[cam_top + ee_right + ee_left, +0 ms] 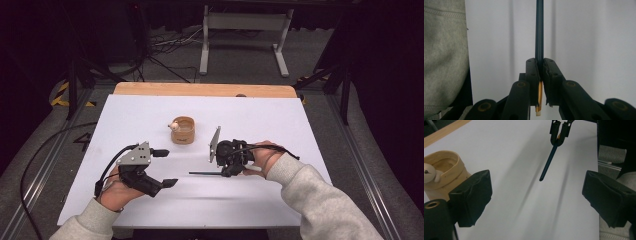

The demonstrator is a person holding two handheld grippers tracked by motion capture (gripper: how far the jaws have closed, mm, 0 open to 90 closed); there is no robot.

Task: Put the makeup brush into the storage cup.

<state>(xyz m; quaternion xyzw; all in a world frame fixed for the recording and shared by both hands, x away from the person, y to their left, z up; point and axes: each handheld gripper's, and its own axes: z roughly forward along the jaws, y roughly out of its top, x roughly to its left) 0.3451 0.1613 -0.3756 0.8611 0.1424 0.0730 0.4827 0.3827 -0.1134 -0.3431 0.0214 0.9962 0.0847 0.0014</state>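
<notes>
Where white table meets dark room: left claw wide; right claw clamps pencil.

Left hand-held gripper low with jaws wide apart; right hand-held gripper with jaws clamped together, pointing left.

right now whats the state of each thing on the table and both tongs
pencil: held off the white sheet, clamped near its gold-banded end
wooden cup: upright, open top, small round figure at its rim
left tongs: open, holding nothing
right tongs: shut on the pencil
white sheet: flat on the table
</notes>
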